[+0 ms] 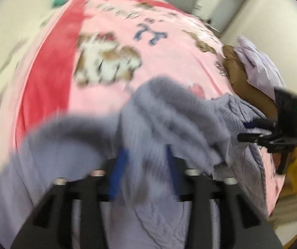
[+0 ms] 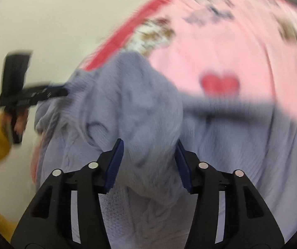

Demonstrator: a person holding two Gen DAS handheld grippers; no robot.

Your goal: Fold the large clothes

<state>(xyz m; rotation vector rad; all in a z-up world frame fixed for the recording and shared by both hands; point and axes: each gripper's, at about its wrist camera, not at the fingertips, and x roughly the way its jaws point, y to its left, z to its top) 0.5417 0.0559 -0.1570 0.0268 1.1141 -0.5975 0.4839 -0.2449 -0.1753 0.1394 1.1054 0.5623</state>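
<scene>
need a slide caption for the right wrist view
Right gripper open over a bunched lavender sweater on a pink blanket, left gripper at the sweater's far edge.

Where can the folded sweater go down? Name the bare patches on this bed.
Free: pink blanket beyond the lavender sweater, up to its red border. Crowded: the near edge under the sweater, and the brown and white garments at the right.

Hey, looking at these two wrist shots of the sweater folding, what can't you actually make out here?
- Lavender sweater: left wrist view, motion blur smears its folds; sleeves and hem can't be told apart.
- Left gripper: same view, the blue pads are streaked, so contact with the knit is unclear.
- Pink blanket: right wrist view, its print is blurred; only a red heart reads.
- Brown and white garments: cut off by the right gripper.
</scene>
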